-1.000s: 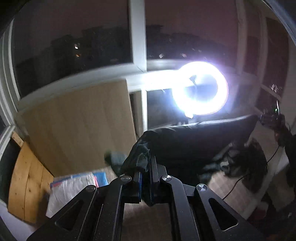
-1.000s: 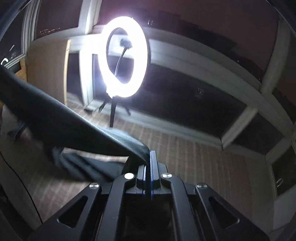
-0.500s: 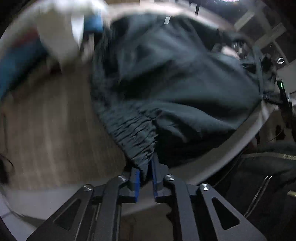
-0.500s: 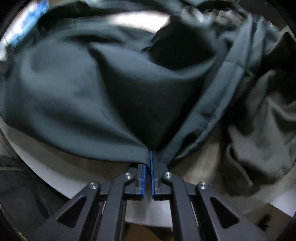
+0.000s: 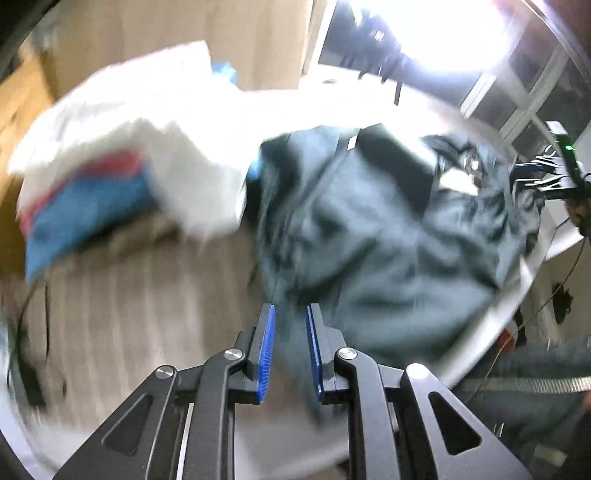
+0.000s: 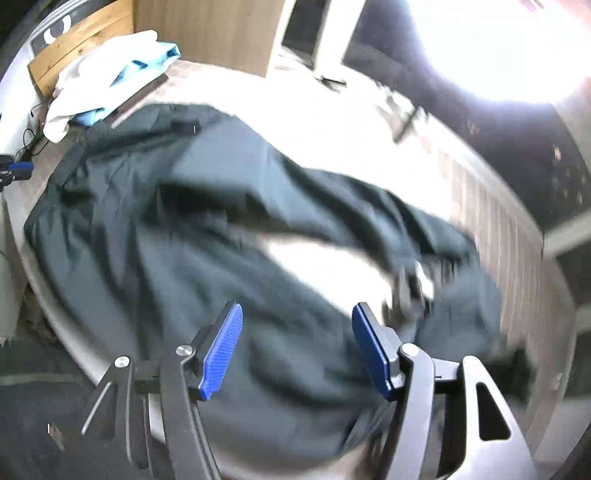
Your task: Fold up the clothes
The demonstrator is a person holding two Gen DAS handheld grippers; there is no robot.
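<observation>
Nearest us, our left gripper (image 5: 290,347) has let go: its blue pads stand narrowly apart with the dark garment (image 6: 155,236) loose between them. Our right gripper (image 6: 295,343), clamped half a second ago, now gapes wide over the cloth. The garment lies spread across the round table (image 6: 48,295), from its near edge towards the far side. Beyond it, at the far left edge, sits a white and blue pile of clothes (image 6: 99,74), then wooden panels (image 6: 207,29) and a glaring window (image 6: 498,48).
</observation>
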